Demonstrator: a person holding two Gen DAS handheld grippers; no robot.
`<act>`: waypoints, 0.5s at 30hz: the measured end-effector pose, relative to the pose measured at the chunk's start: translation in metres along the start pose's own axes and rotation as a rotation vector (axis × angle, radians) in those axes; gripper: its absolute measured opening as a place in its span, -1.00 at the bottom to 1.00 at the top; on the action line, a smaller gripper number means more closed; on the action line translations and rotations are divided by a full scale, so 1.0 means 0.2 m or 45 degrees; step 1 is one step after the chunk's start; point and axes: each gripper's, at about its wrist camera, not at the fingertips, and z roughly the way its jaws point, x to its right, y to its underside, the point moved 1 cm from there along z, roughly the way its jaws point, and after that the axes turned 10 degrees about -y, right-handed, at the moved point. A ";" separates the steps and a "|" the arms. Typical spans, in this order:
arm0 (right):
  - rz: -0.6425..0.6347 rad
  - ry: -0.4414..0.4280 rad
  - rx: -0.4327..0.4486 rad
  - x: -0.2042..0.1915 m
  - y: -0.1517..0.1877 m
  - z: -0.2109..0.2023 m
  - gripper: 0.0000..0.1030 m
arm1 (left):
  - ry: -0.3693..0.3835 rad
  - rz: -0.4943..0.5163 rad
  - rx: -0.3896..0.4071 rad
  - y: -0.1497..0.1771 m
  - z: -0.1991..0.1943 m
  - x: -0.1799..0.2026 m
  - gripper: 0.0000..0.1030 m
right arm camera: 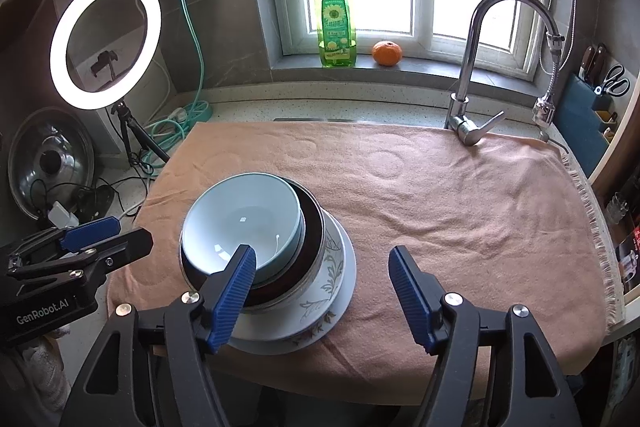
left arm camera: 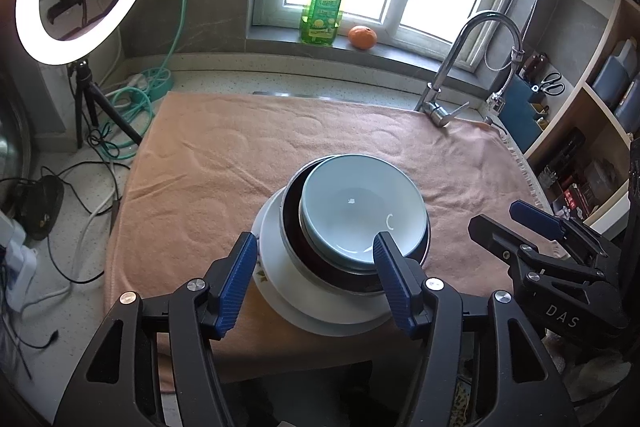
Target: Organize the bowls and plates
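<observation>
A: Start with the biggest thing. What is on the bench (right arm camera: 256, 115)?

B: A peach towel (right arm camera: 440, 195) covers most of it, running from the middle of the frame down to the lower edge. On the towel, lower centre-left in the right wrist view, sits one stack of dishes.

A: What is in the stack?

B: At the bottom a white plate (right arm camera: 320, 311) with a leaf pattern. On it a dark bowl (right arm camera: 312, 227) with a metal rim, and nested inside that a pale blue bowl (right arm camera: 244, 219). The blue bowl sits off-centre, shifted toward the left of the frame in that view.

A: And the grippers?

B: The left gripper (left arm camera: 316, 279) has its fingers released; they straddle the near edge of the stack in the left wrist view, without visibly pressing on it. The right gripper (right arm camera: 322, 291) is also spread, its left finger (right arm camera: 232, 291) overlapping the stack's near rim in the picture, its right finger over bare towel. Neither holds anything.

A: So how far along is the job?

B: I would judge it nearly or fully done. Every plate and bowl I can see is in the one pile, and no loose dish lies elsewhere on the towel. What may be left is only centring the blue bowl, if that matters.
</observation>
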 end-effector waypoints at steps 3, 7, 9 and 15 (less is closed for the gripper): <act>0.002 -0.002 0.000 0.00 -0.01 0.00 0.29 | 0.004 -0.003 0.002 -0.01 0.00 0.00 0.18; 0.006 -0.005 -0.003 0.00 -0.01 0.01 0.30 | 0.004 -0.003 0.001 -0.01 0.00 0.00 0.18; 0.008 -0.003 -0.005 0.00 -0.01 0.01 0.30 | 0.003 -0.005 0.001 -0.01 0.00 0.00 0.18; 0.017 -0.006 -0.012 0.01 -0.01 0.02 0.30 | 0.003 -0.003 0.003 -0.01 0.00 0.00 0.18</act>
